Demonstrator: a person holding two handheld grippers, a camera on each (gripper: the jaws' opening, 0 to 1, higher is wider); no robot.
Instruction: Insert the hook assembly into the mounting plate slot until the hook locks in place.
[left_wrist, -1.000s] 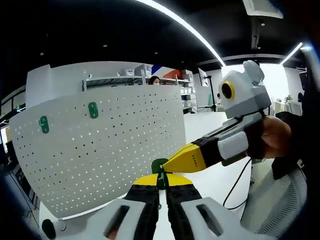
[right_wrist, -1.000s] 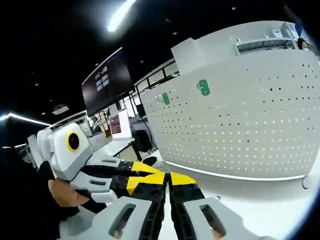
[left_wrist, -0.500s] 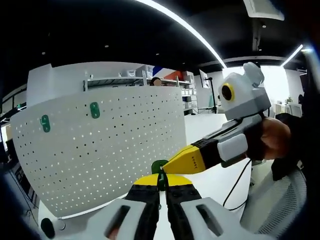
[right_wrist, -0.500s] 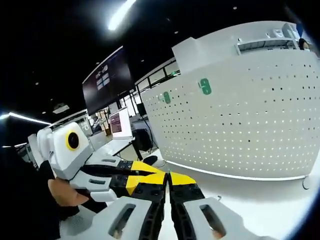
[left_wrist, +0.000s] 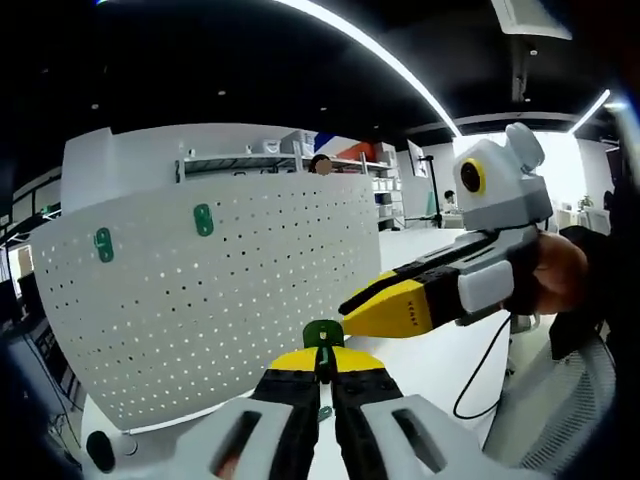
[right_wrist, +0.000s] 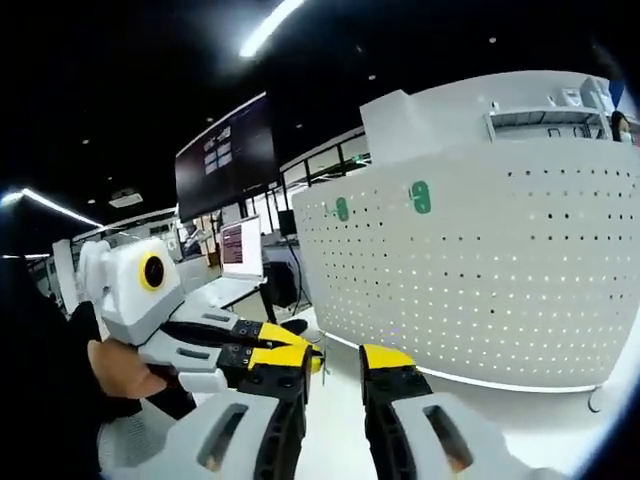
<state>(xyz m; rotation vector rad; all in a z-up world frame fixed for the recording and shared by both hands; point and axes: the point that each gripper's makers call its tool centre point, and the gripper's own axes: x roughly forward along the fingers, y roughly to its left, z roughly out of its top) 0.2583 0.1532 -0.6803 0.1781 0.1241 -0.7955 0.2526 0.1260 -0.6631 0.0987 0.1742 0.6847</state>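
Left gripper (left_wrist: 322, 372) jaws closed tight on the green hook assembly (left_wrist: 323, 338); hook's rounded top sticks up just above the yellow tips, a small bit also visible hanging below between the jaws. It's held in the air in front of the white pegboard mounting plate (left_wrist: 200, 300), near the plate's lower right corner, not touching it.

Right gripper (right_wrist: 335, 368) jaws parted with a clear gap, nothing between them. In the left gripper view it comes in from the right, yellow tips just beside the hook, contact can't be confirmed. A hand (left_wrist: 556, 275) grips its handle.

Two other green hooks sit on the pegboard near its top edge (left_wrist: 203, 219) and (left_wrist: 103, 243), both upright, well apart from the held one.

Pegboard stands upright on a white table (left_wrist: 440, 355). A black cable (left_wrist: 480, 375) runs across the table near its right edge.
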